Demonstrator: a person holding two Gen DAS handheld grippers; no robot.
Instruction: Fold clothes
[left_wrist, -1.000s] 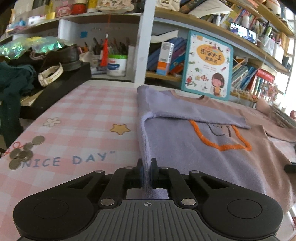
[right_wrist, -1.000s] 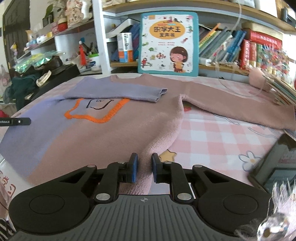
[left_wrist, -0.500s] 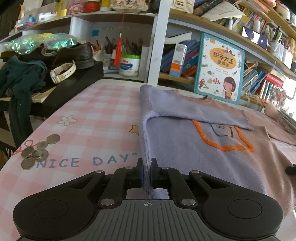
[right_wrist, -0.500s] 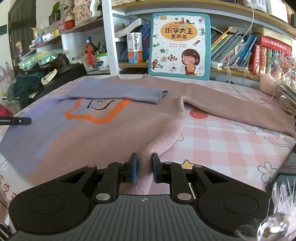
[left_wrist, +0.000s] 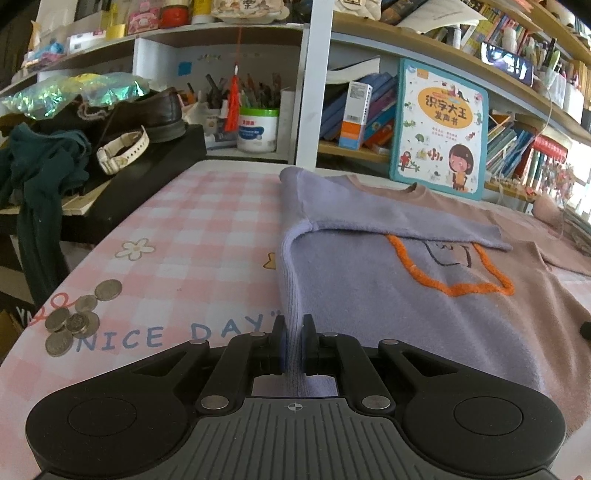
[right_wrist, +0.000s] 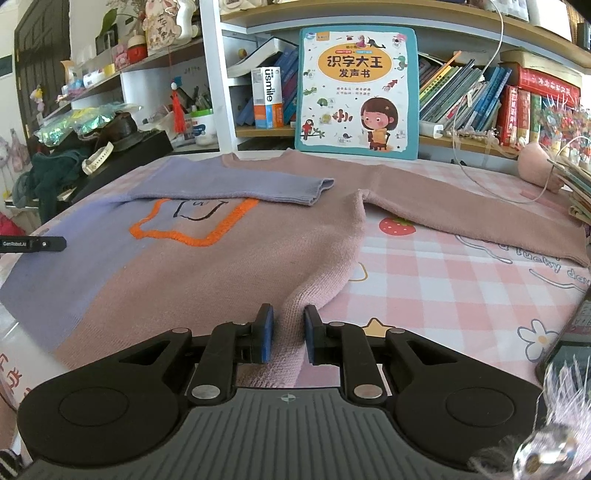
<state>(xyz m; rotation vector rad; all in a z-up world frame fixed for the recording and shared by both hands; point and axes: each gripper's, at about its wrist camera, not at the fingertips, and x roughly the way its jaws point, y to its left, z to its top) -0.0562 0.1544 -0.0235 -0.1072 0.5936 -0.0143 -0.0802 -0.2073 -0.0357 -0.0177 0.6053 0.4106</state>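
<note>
Both claws still pinch sweater (left_wrist: 388, 295) hem corners.

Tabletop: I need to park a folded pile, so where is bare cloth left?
Bare checked tablecloth runs between the sweater and the black box, bordered near the front by coins. Another patch lies right of the sweater body, below its pink sleeve. The back edge is crowded by the picture book and shelves.
</note>
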